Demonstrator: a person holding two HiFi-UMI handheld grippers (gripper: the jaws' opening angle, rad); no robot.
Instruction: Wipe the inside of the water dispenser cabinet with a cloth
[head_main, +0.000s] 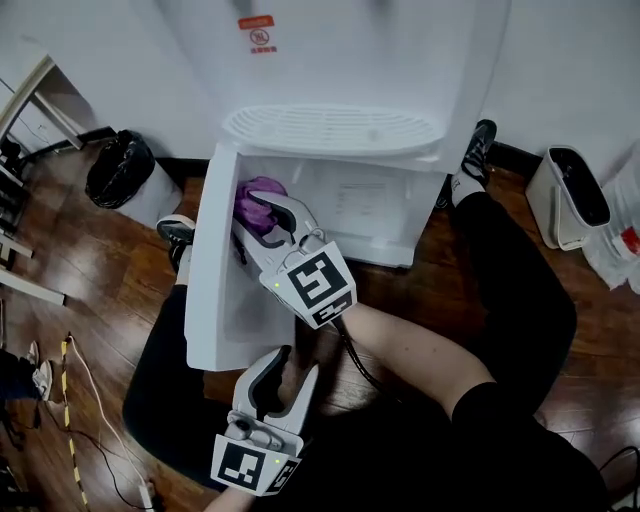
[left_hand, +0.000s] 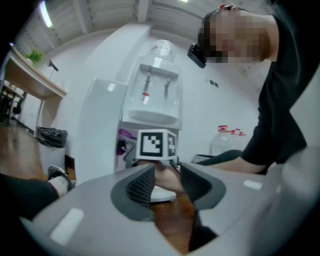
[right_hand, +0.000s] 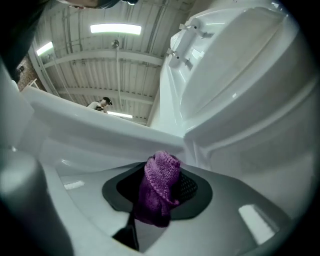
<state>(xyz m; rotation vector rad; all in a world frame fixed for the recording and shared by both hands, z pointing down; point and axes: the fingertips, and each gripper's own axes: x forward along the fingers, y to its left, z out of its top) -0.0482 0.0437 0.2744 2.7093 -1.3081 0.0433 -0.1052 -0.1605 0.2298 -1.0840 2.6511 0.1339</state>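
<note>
the right gripper (head_main: 275, 215) clenches its jaws on the bunched purple knitted cloth (right_hand: 160, 190), pushed inside the open white plastic water dispenser cabinet (head_main: 370, 215) toward its 9 o'clock wall, likely to rub there. the left gripper (head_main: 295, 365) hangs at 6 o'clock, jaws parted and empty, out of the way.

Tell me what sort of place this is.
Probably an office or workshop room: a white water dispenser on a wooden floor, a bin with a black bag beside it, strip lights under a bare beamed ceiling.
</note>
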